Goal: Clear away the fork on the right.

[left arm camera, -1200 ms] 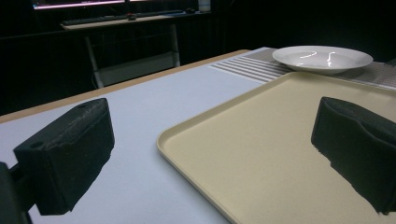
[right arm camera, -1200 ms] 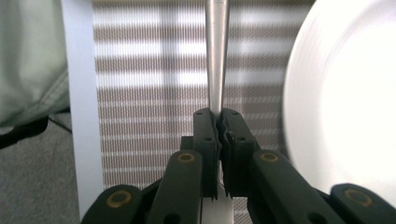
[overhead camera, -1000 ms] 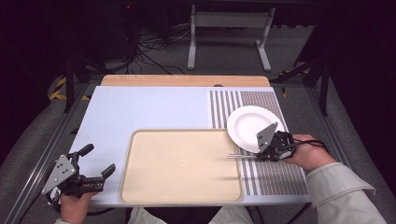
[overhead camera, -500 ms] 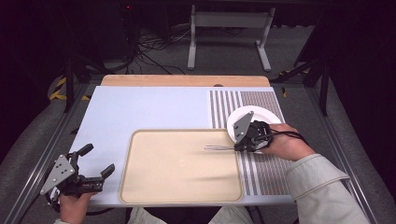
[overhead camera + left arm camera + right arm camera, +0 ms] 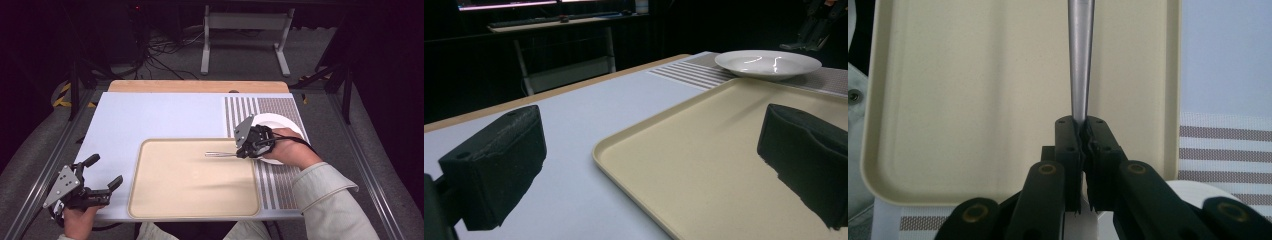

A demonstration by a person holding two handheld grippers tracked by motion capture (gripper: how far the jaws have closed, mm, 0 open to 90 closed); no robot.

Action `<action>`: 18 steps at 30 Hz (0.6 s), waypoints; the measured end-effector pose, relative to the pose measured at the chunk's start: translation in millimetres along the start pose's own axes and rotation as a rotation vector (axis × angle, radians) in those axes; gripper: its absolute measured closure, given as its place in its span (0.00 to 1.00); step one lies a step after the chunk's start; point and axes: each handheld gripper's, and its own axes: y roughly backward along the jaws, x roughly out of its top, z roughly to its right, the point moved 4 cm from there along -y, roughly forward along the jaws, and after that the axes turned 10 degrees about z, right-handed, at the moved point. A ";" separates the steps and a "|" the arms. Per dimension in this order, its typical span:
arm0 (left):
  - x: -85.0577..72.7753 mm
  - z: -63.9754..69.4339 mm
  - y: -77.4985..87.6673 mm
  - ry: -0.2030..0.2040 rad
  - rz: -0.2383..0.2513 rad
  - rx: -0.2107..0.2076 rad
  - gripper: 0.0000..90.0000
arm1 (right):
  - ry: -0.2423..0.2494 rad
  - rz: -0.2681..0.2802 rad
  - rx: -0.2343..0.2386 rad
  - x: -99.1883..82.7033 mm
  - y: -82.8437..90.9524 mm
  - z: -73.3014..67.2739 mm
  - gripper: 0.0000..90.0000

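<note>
A metal utensil [image 5: 220, 154], whose working end cannot be told, is pinched by its handle in the right gripper [image 5: 240, 152]. In the right gripper view the jaws are seen pressed together on the narrow end of the utensil [image 5: 1081, 60], which runs straight away from the gripper over the beige tray [image 5: 973, 100]. In the high view the utensil is held level above the right part of the tray [image 5: 190, 200], pointing toward the person's left, and the right gripper is placed over the tray's right edge, just beside a white plate [image 5: 280, 122]. The plate is partly covered by the right hand [image 5: 287, 150] and is set on the striped mat [image 5: 272, 185] at the right of the table [image 5: 150, 115].

The left gripper [image 5: 102, 172] is held spread wide with nothing between its jaws, at the near left corner of the table, beside the tray's left edge. In the left gripper view the two black pads [image 5: 499, 165] are seen well apart, one over the pale blue table surface [image 5: 574, 110] and one over the tray [image 5: 704, 150], with the plate [image 5: 769, 62] beyond the tray's far edge.
</note>
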 end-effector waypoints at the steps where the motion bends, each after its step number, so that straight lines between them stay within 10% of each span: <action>1: -0.1 0.1 0.0 0.000 -0.002 -0.001 0.00 | -0.003 0.000 -0.001 1.0 -2.4 1.4 0.96; 18: -0.5 -1.0 0.3 0.004 0.003 0.000 0.00 | 0.003 -0.027 0.046 15.6 -45.8 13.7 0.95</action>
